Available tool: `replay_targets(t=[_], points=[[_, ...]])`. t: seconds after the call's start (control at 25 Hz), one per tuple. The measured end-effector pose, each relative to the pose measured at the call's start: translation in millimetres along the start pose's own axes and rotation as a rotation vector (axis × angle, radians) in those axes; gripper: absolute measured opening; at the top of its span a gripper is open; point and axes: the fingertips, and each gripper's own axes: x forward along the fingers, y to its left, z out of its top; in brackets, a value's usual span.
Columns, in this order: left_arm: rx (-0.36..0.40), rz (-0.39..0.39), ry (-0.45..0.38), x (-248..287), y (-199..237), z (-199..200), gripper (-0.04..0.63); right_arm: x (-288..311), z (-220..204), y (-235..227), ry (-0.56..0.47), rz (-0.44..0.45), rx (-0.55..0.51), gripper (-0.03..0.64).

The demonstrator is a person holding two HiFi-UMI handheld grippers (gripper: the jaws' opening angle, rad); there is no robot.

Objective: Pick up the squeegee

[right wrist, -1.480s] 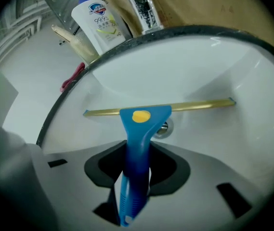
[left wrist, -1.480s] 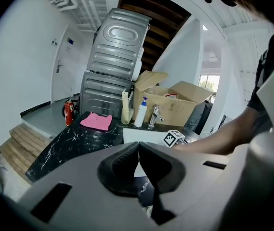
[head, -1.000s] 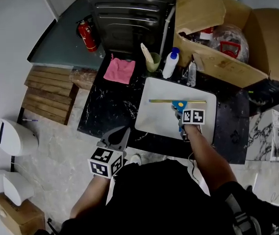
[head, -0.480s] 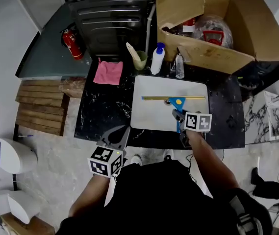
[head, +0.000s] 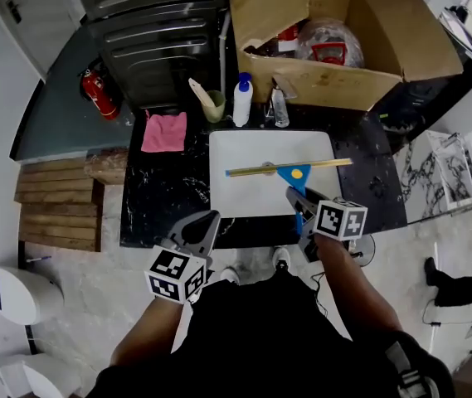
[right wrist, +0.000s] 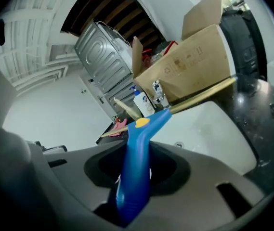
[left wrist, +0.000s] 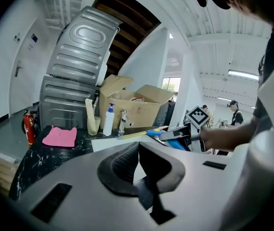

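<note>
Squeegee (head: 289, 171) is hanging over the white sink (head: 244, 197) | right gripper (head: 299, 206) is clamping its blue handle | left gripper (head: 209, 222) is idling off the counter's front edge, jaws together, empty | next: probably just keeping it steady

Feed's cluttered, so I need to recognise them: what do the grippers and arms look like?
Left gripper and right gripper: grey moulded bodies, dark textured pads, each carrying a white cube with black square markers. The person wears a black top; forearms uncovered.
</note>
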Motion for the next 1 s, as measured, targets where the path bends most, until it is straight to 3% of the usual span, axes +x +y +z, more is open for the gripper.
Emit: replay_targets(t=[0.52,0.76,1.0], points=[[0.041,-0.126,0.005,6.3,-25.3,1.6,0.017,-53.4,7.0,34.9,-0.163,0.004,0.037,0.135],[0.041,-0.136,-0.010,10.1,-37.5,7.3,0.017,-70.5,4.9,35.8,-0.188,0.043,0.090,0.135],[0.038,-0.131,-0.026,15.9,-55.5,10.0,0.017,-85.5,8.5,32.3,-0.198,0.069,0.073,0.135]])
